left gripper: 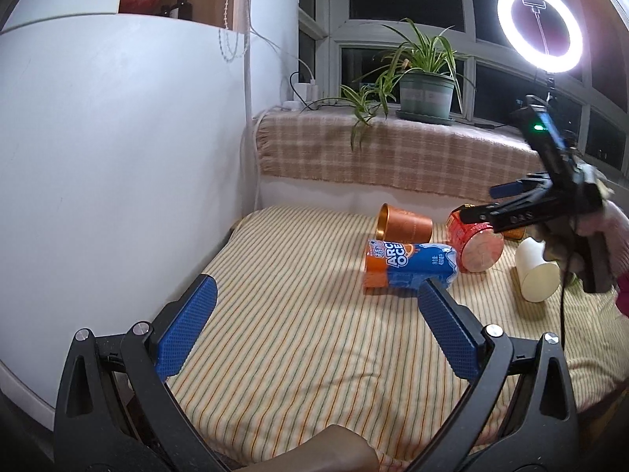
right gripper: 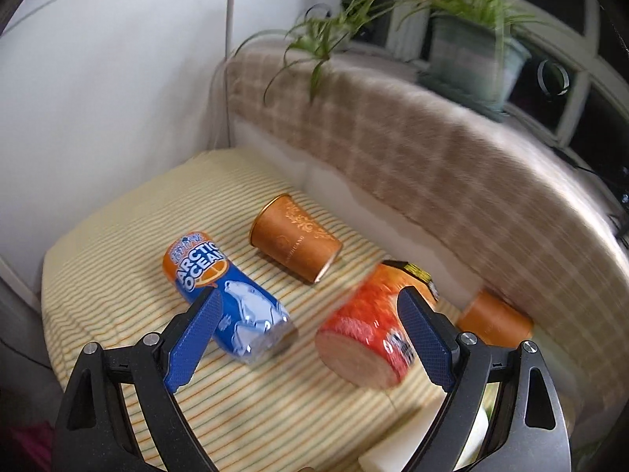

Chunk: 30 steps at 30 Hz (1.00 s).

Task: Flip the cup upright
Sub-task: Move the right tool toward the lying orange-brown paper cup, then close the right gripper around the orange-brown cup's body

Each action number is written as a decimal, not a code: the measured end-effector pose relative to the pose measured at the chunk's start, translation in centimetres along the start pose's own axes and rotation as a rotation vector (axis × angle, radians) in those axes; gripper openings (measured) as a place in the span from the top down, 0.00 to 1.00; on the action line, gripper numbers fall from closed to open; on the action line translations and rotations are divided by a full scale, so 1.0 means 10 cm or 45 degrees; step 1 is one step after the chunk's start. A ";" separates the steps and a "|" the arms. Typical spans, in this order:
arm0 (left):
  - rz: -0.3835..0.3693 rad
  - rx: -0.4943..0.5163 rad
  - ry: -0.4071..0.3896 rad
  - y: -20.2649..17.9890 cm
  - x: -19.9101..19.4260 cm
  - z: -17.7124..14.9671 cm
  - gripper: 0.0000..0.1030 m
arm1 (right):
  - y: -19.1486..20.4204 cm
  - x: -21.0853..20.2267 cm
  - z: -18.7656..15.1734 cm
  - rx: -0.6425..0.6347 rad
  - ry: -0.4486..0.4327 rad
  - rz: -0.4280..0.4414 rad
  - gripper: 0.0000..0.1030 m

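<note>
Several cups lie on their sides on a striped cushion [left gripper: 298, 334]. An orange cup [left gripper: 405, 227] [right gripper: 295, 242] lies at the back, its mouth facing left. A red noodle cup [left gripper: 473, 244] [right gripper: 369, 326] lies with its base toward the cameras. A white cup [left gripper: 536, 271] lies at the right and a second orange cup [right gripper: 493, 320] lies behind the red one. My left gripper [left gripper: 314, 306] is open and empty, well short of them. My right gripper [right gripper: 310, 322] [left gripper: 487, 200] is open, hovering just above the red cup.
A blue and orange Arctic Ocean can [left gripper: 409, 265] [right gripper: 228, 295] lies in front of the cups. A white wall [left gripper: 118, 157] bounds the left. A plaid-covered sill [left gripper: 393, 153] with a potted plant [left gripper: 424, 94] and a ring light [left gripper: 540, 27] runs behind.
</note>
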<state>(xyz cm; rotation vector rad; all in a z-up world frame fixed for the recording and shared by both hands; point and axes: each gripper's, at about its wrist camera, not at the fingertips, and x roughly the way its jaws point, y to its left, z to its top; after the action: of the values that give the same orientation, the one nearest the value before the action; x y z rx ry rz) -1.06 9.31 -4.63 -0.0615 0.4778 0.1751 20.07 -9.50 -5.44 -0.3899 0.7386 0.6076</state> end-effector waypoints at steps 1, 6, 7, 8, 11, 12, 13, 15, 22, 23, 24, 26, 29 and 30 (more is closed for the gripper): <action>-0.001 -0.003 0.004 0.01 0.01 0.00 0.00 | -0.01 0.09 0.05 -0.015 0.028 0.021 0.12; -0.009 -0.011 0.029 0.03 0.04 -0.01 0.00 | -0.01 0.43 0.20 -0.106 0.149 0.060 0.12; -0.010 -0.013 0.031 0.04 0.04 -0.01 0.00 | 0.00 0.48 0.22 -0.122 0.164 0.059 0.12; -0.008 -0.018 0.032 0.06 0.04 -0.01 0.00 | 0.01 0.56 0.25 -0.139 0.186 0.061 0.12; -0.003 -0.033 0.037 0.12 0.05 -0.01 0.00 | 0.01 0.77 0.33 -0.167 0.251 0.083 0.12; -0.001 -0.037 0.040 0.15 0.05 -0.01 0.00 | 0.01 0.83 0.36 -0.175 0.264 0.082 0.12; 0.003 -0.041 0.041 0.17 0.06 -0.02 0.00 | 0.03 0.91 0.39 -0.189 0.288 0.082 0.12; 0.010 -0.049 0.045 0.21 0.09 -0.03 0.00 | 0.06 1.00 0.41 -0.212 0.319 0.097 0.12; 0.030 -0.085 0.064 0.37 0.18 -0.05 0.00 | 0.19 1.32 0.47 -0.300 0.415 0.089 0.12; 0.031 -0.092 0.068 0.39 0.19 -0.06 0.00 | 0.20 1.36 0.48 -0.310 0.423 0.083 0.12; 0.033 -0.098 0.071 0.40 0.20 -0.06 0.00 | 0.21 1.40 0.48 -0.323 0.434 0.075 0.12; 0.034 -0.104 0.076 0.42 0.22 -0.08 0.00 | 0.23 1.47 0.48 -0.339 0.455 0.060 0.12; 0.036 -0.109 0.082 0.45 0.23 -0.09 0.00 | 0.25 1.61 0.53 -0.334 0.471 0.052 0.13; 0.036 -0.111 0.083 0.45 0.24 -0.10 0.00 | 0.26 1.64 0.54 -0.330 0.472 0.051 0.13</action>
<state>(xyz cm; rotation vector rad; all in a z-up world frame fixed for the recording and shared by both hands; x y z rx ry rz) -0.26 14.04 -6.68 -0.1461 0.5359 0.2218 30.73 1.49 -13.94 -0.7413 1.0264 0.6794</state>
